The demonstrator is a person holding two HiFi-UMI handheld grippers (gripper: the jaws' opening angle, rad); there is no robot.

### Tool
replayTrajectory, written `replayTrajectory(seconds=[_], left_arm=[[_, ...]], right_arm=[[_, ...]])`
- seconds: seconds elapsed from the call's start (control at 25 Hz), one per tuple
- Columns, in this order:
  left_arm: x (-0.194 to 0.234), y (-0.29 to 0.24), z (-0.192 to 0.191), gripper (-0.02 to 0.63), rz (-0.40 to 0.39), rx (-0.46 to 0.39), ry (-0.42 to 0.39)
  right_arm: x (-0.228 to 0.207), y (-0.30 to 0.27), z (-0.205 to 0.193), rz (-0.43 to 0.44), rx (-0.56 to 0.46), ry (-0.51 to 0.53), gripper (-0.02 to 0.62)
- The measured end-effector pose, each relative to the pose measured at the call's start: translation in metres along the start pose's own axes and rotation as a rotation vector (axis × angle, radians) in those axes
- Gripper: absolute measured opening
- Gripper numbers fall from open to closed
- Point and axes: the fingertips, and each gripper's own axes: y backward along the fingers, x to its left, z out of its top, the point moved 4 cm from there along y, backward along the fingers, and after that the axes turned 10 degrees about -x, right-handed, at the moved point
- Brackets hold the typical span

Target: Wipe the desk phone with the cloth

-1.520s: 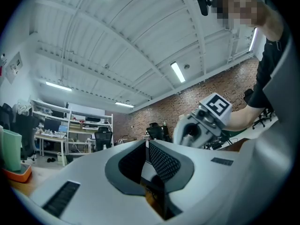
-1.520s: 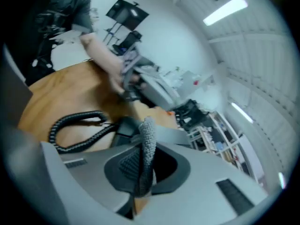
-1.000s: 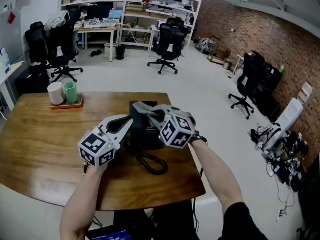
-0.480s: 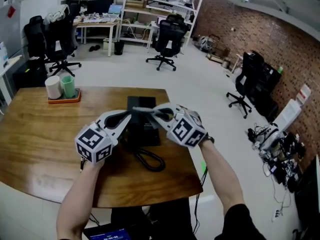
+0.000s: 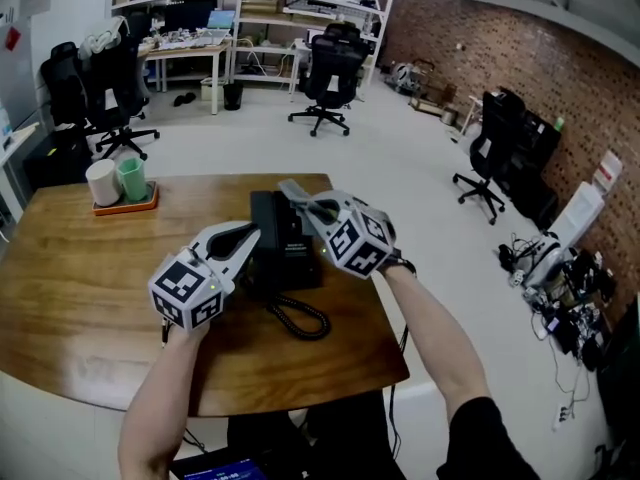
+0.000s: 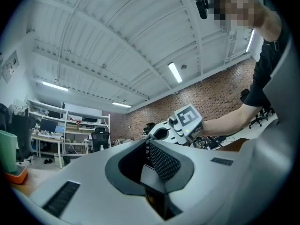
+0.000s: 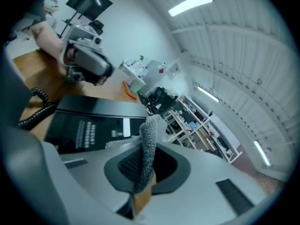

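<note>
A black desk phone lies on the wooden table, and its coiled cord trails toward the near edge. My right gripper is over the phone's far end, shut on a grey cloth. In the right gripper view the cloth stands pinched between the jaws, above the phone's face. My left gripper rests at the phone's left side with its tips together and nothing visible between them. In the left gripper view the left gripper looks toward the right gripper.
At the table's far left an orange tray holds a white cup and a green cup. The table's right edge is close to the phone. Office chairs and shelves stand on the floor beyond.
My right gripper has carried the cloth from the middle of the phone toward its far end. The left gripper stays by the phone's left side.
</note>
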Motion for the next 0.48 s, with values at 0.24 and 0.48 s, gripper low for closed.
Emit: replayTrajectory(seconds=[0.24,0.48], left_arm=[[-0.001,0.001,-0.002,0.009,-0.001,0.001,0.001],[0.004,0.002,-0.004,0.009,0.001,0.001,0.005]], right_arm=[[0.083,0.054,0.010,0.238,-0.019,0.174,0.025],[0.108,0.077,0.030,0.424,-0.047,0.243,0.025]])
